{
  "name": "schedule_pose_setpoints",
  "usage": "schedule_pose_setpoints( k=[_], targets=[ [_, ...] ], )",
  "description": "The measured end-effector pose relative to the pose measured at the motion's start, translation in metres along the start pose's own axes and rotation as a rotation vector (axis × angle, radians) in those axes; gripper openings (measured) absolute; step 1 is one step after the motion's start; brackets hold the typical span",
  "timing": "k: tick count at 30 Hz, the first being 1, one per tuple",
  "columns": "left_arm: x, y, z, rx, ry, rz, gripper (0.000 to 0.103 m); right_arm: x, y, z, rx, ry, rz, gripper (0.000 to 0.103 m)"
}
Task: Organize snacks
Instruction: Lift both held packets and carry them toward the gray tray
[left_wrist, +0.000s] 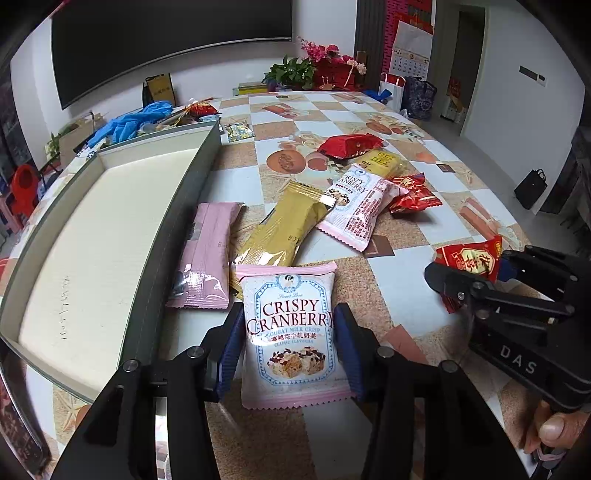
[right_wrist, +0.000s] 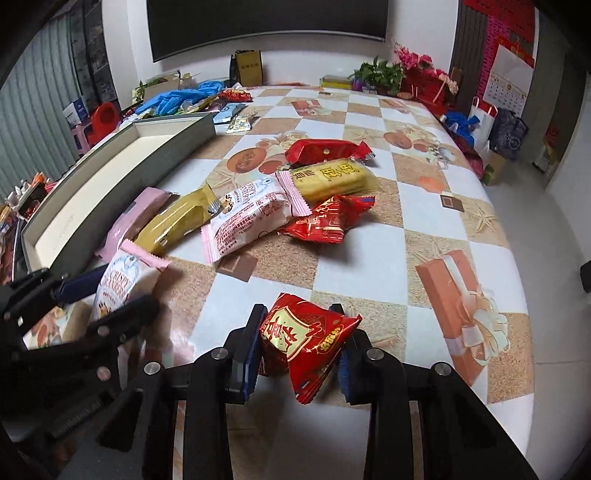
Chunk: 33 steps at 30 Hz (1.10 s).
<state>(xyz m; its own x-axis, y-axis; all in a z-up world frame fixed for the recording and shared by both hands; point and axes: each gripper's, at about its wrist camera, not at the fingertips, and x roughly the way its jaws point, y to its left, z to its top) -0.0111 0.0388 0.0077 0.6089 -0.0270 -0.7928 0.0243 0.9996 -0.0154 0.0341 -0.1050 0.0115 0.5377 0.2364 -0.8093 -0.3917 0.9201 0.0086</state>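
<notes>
My left gripper (left_wrist: 288, 332) is shut on a white and pink Crispy Cranberry pack (left_wrist: 290, 332), which also shows in the right wrist view (right_wrist: 122, 280). My right gripper (right_wrist: 299, 332) is shut on a red and gold snack pack (right_wrist: 306, 339), seen in the left wrist view (left_wrist: 472, 258) too. An empty grey box (left_wrist: 92, 236) with a cream floor lies at the left. Loose snacks lie on the table: a pink pack (left_wrist: 207, 254), a gold pack (left_wrist: 284, 229), a second cranberry pack (left_wrist: 358, 203), a yellow pack (right_wrist: 328, 177) and red packs (right_wrist: 328, 218).
The checked tablecloth (right_wrist: 369, 266) covers a round table. Blue gloves (left_wrist: 129, 122) and small wrappers lie behind the box. Flowers and a plant (left_wrist: 314, 66) stand at the far edge. Bags sit on the floor at the right.
</notes>
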Motion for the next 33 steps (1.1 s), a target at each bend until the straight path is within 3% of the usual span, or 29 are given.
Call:
schedule_pose_setpoints(
  k=[33],
  targets=[
    [0.0001, -0.0018, -0.0009, -0.004, -0.004, -0.008, 0.047, -0.0006, 0.0033, -0.0013, -0.004, -0.007, -0.021, 0.036]
  ],
)
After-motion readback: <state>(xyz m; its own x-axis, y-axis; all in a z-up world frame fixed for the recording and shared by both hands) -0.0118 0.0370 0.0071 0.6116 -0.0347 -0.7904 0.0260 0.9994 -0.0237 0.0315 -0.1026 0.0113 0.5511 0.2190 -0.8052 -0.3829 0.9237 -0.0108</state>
